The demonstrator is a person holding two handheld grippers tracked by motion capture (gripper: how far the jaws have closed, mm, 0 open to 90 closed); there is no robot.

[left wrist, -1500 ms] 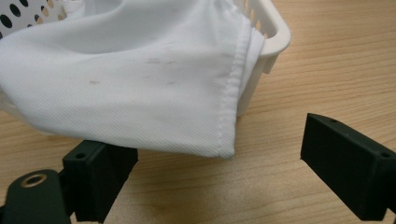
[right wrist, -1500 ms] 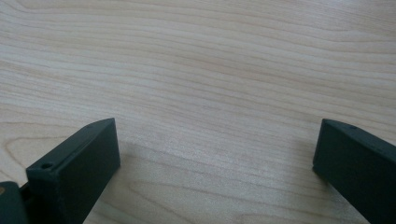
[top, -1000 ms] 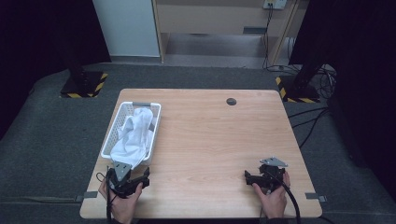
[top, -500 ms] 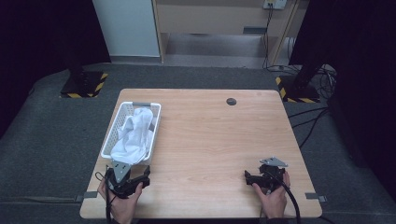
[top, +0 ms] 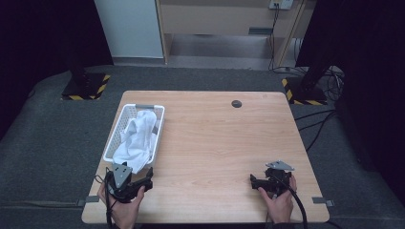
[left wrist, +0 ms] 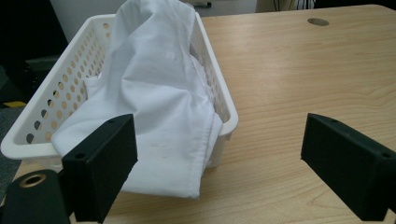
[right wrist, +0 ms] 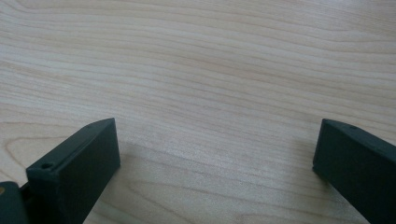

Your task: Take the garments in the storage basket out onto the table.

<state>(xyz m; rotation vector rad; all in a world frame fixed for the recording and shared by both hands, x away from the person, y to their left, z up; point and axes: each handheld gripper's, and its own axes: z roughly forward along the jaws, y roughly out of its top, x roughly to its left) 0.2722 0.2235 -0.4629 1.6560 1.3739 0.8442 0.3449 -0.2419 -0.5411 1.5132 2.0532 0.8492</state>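
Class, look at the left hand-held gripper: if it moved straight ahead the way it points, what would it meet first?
Probably the white cloth hanging over the near end of the white basket; it lies just ahead of the left hand-held gripper, slightly off centre.

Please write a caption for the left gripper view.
Open left gripper faces white cloth spilling over white basket.
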